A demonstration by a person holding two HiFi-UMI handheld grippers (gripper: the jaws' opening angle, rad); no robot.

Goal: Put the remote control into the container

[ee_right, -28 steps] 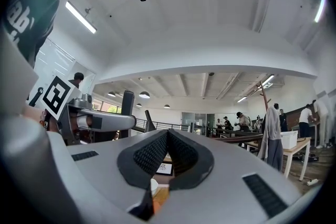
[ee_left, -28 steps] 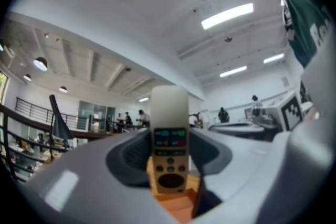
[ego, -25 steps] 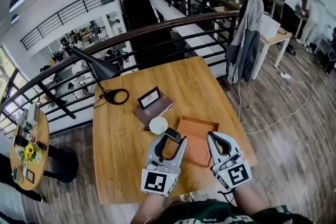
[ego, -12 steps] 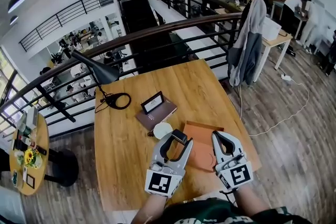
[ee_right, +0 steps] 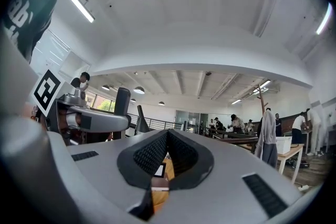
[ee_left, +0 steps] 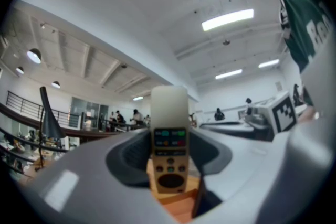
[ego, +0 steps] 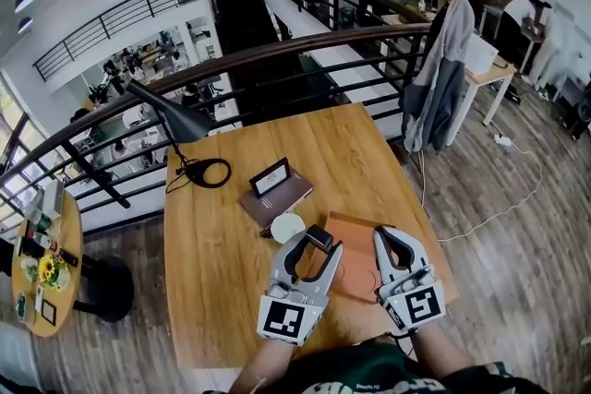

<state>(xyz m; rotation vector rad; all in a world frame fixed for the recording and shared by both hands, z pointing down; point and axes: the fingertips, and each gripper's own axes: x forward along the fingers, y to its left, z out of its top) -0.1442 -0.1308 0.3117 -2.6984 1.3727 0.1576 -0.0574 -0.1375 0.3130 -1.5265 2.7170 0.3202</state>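
The left gripper (ego: 317, 244) is clamping the remote (ee_left: 169, 144) upright, its jaws hiding most of it in the head view. The right gripper (ego: 385, 237) is sitting closed and empty, covering the tray's (ego: 355, 268) edge.

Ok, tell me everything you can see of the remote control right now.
The remote control is a slim bar clamped between the left gripper's jaws. It stands upright with its button face toward that gripper's camera. Its top is plain and pale; below come coloured buttons, then a tan-looking section with dark buttons. In the head view its dark end pokes out over the orange container's left edge, clear of the table.
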